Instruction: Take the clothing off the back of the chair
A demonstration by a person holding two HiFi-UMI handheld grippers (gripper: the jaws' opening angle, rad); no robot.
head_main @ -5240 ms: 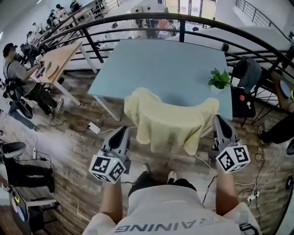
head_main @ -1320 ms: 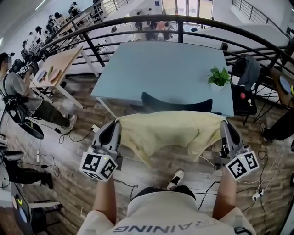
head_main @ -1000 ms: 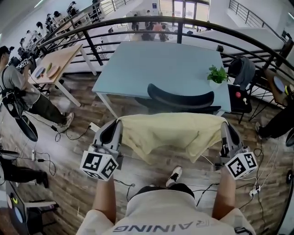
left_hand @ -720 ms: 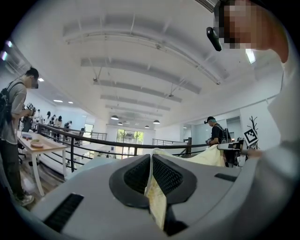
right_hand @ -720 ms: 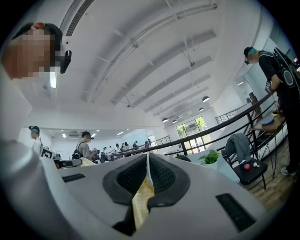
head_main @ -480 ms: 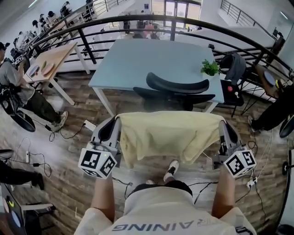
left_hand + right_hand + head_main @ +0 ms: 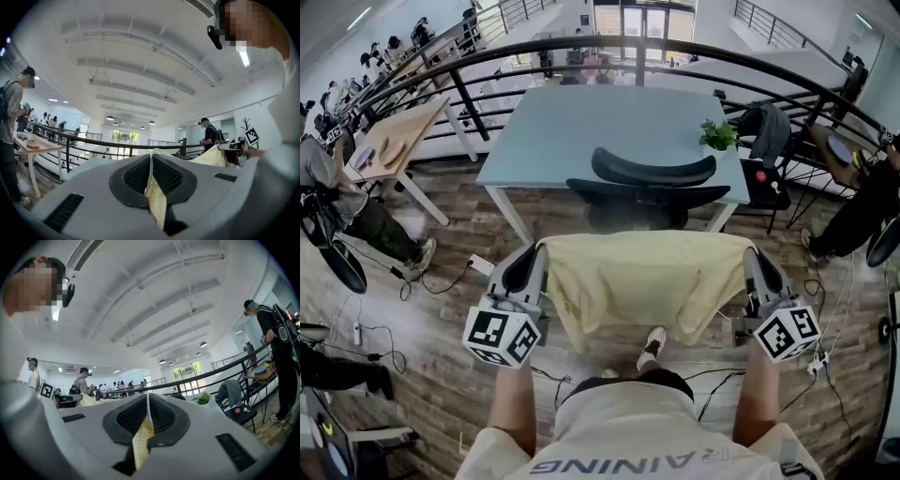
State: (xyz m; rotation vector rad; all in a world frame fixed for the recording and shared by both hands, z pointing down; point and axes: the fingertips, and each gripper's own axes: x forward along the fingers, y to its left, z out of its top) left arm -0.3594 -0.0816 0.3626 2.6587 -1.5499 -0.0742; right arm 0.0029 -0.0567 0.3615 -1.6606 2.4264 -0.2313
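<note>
Clothing (image 7: 642, 281) hangs stretched between left gripper (image 7: 539, 249) and right gripper (image 7: 748, 251), both jaws clamped on its top corners

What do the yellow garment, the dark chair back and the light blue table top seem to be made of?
Yellow garment: soft matte cloth; it sags and folds between its held corners.
Chair back: probably dark plastic or mesh, matte; rigid curved shape, texture too small to tell.
Table top: perhaps pale blue laminate or painted board; flat, even, no grain.
</note>
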